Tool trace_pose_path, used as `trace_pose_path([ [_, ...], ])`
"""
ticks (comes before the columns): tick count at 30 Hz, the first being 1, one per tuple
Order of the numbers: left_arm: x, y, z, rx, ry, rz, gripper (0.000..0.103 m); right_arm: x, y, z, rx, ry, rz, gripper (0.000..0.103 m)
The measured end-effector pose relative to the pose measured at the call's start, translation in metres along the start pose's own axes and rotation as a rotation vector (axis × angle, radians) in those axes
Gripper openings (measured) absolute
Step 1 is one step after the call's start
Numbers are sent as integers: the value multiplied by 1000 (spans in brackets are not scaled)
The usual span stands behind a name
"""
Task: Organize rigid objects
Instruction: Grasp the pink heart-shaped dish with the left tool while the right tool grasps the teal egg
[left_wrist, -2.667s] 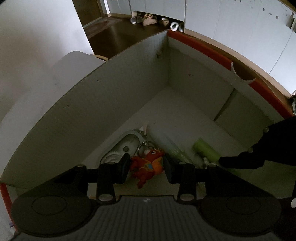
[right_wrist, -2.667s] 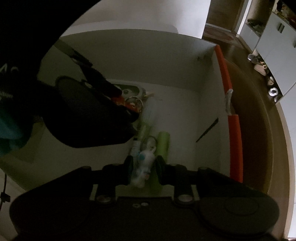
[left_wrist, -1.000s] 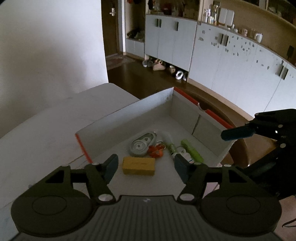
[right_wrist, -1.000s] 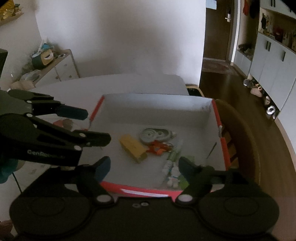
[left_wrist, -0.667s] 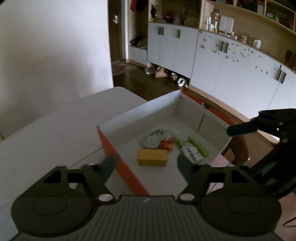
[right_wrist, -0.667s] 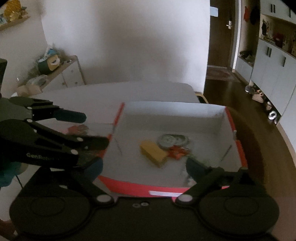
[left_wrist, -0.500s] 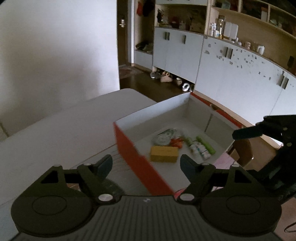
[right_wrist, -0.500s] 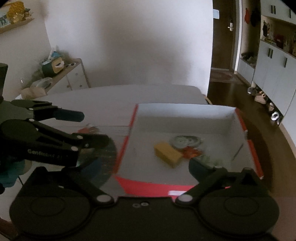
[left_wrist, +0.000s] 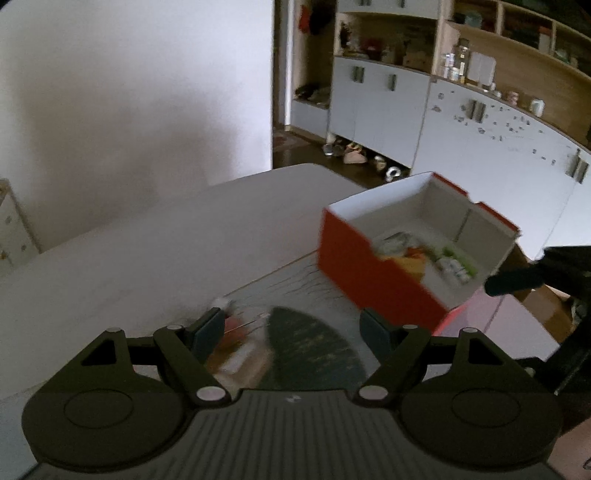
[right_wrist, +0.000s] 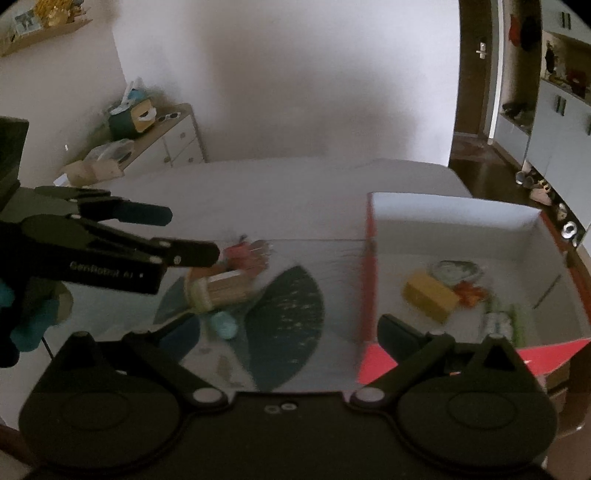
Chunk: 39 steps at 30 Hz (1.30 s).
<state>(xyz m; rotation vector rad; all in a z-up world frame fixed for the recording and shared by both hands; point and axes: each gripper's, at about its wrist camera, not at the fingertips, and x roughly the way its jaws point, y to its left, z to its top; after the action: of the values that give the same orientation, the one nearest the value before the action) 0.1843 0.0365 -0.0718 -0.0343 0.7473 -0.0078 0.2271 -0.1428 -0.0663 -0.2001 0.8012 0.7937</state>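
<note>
The red box (right_wrist: 371, 291) with white inside sits open on the right of the table. In it lie a yellow block (right_wrist: 430, 295), a grey round case (right_wrist: 456, 271), a red toy (right_wrist: 471, 291) and small tubes (right_wrist: 498, 323). Left of it, a cylindrical tub of sticks (right_wrist: 219, 291) lies on its side, a light blue piece (right_wrist: 224, 325) near it.

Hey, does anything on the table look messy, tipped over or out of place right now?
Yes. A small heap sits loose on the placemat outside the red box: a toothpick jar lying on its side, plus a pink item and a light blue item, both too blurred to identify.
</note>
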Motion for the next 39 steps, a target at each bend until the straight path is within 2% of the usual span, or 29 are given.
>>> trace_pose_path([
  [9,10,62,-23,-79,33,46,80,31,46,0,-44,36,10,102],
  [18,36,89,-43,-131,72,58,80,71,77,-9,-114,94,4,100],
  [26,52,76,-52,-8,57,4,80,106,89,-17,-173,141,15,86],
  [35,75,95,-51,-124,86,-11,80,137,91,-21,-190,179,22,69],
  [36,77,96,-51,-131,90,-12,78,139,92,-21,-192,179,24,65],
  [37,79,96,-51,-137,91,-15,70,142,93,-20,-197,182,25,61],
  [39,84,99,-52,-159,105,-18,60,147,94,-20,-206,188,24,57],
])
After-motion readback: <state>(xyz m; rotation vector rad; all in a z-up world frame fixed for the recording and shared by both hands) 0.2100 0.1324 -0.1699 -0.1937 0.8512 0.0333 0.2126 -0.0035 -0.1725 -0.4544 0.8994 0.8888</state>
